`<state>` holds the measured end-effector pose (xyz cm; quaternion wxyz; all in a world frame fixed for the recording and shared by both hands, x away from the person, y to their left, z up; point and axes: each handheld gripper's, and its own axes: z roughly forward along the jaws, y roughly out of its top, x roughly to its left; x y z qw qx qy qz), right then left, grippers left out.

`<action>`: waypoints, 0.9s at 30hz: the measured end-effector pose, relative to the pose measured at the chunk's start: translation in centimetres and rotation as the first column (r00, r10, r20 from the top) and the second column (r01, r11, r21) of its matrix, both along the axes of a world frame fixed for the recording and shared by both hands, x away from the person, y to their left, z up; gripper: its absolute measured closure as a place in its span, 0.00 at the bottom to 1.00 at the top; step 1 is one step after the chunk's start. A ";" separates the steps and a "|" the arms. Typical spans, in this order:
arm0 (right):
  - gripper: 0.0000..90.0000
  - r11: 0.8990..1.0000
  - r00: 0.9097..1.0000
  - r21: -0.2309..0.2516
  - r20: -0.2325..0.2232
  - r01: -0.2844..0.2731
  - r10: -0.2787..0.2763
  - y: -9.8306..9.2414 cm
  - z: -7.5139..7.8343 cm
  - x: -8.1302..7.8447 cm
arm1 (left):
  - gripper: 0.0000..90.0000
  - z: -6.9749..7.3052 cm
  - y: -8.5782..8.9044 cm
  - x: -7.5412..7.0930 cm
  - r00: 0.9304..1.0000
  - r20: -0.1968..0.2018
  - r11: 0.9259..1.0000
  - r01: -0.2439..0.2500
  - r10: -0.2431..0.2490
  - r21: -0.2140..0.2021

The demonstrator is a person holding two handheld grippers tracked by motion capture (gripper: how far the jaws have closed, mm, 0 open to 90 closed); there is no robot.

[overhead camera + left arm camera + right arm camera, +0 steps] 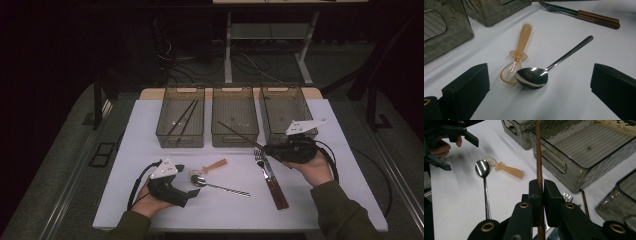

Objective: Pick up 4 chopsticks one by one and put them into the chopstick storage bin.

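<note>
Thin ridged brown chopstick (539, 157), rt tool (540, 191)

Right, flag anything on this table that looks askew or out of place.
One chopstick, clamped in the right gripper, slants over the middle bin's front rim. The metal spoon's bowl overlaps the orange plastic spoon's clear bowl. Nothing looks spilled or damaged.

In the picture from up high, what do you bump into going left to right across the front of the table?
Left hand-held gripper → metal spoon → forks with brown handles → right hand-held gripper, clamping a chopstick.
</note>
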<state>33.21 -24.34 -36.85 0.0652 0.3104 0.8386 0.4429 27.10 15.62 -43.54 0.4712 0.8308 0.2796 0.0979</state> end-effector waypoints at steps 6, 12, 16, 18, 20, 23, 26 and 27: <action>0.94 1.000 1.000 0.003 -0.005 0.013 -0.013 1.2 0.1 0.6 | 0.01 0.0 0.0 0.0 1.000 0.000 1.000 0.001 -0.001 0.005; 0.94 0.999 0.999 0.007 -0.010 0.037 -0.037 2.4 0.6 1.3 | 0.01 0.0 0.0 -0.1 1.000 0.008 1.000 0.002 -0.002 0.005; 0.94 0.999 0.999 0.014 -0.008 0.046 -0.046 3.4 1.0 1.9 | 0.01 0.0 0.0 0.0 1.000 0.018 1.000 0.005 -0.005 0.001; 0.94 0.998 0.998 0.024 -0.010 0.055 -0.054 4.0 1.1 2.3 | 0.01 -0.1 0.1 0.0 1.000 0.016 1.000 0.003 -0.003 0.002; 0.94 0.998 0.998 0.028 -0.011 0.055 -0.055 4.4 1.1 2.6 | 0.00 -0.2 0.1 0.1 1.000 0.013 1.000 0.000 0.000 0.005; 0.94 0.998 0.998 0.007 -0.019 0.064 -0.063 6.1 1.4 3.6 | 0.00 -0.2 0.2 0.2 1.000 0.005 1.000 -0.004 0.004 -0.003; 0.94 0.997 0.997 -0.005 -0.018 0.072 -0.072 7.3 1.7 4.4 | 0.00 -0.2 0.2 0.1 1.000 0.004 1.000 -0.006 0.006 -0.002; 0.94 0.997 0.997 -0.005 -0.019 0.074 -0.074 7.5 1.7 4.6 | 0.00 -0.2 0.2 0.1 1.000 0.004 1.000 -0.006 0.006 -0.001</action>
